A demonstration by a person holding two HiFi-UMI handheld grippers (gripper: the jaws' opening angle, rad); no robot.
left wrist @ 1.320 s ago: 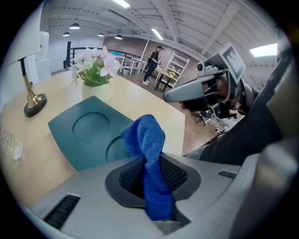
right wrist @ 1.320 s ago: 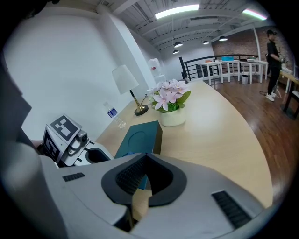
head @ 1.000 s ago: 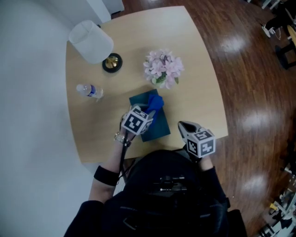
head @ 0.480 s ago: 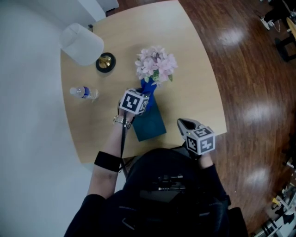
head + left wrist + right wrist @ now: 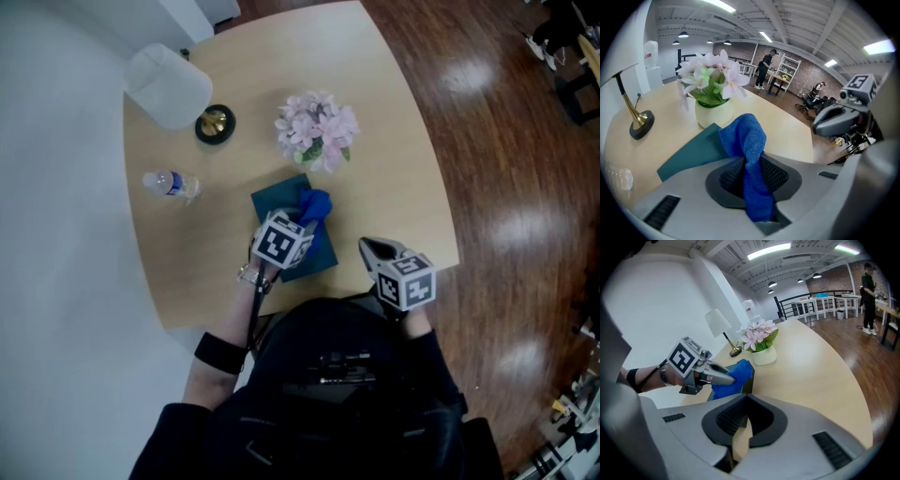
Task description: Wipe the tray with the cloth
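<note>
Right gripper (image 5: pixel 368 249) hung at the near right edge of the pale wooden tabletop (image 5: pixel 394 169). Its jaws were closed together with nothing between them, only a sliver of tabletop showing below the pads.

Left gripper (image 5: pixel 302 221) was just to its left, over the flat dark-teal rectangular tray (image 5: pixel 274 201), pointing down and away from the person. Jaws were clenched on the bright blue terry cloth (image 5: pixel 316 203). A pinched strip ran between the pads, and the rest bunched out past the tips.

The cloth bunch sat over the tray's far right part. Whether it pressed on the tray surface could not be told. The tray lay flat on the tabletop, near the middle of the near edge.

Just beyond the tray stood a white pot of pink and white flowers (image 5: pixel 317 129), apart from it. A clear plastic water bottle (image 5: pixel 173 185) lay on its side to the left. Farthest back at the left was a lamp with a white shade (image 5: pixel 169 86) and a round black-and-brass base (image 5: pixel 215 125).
</note>
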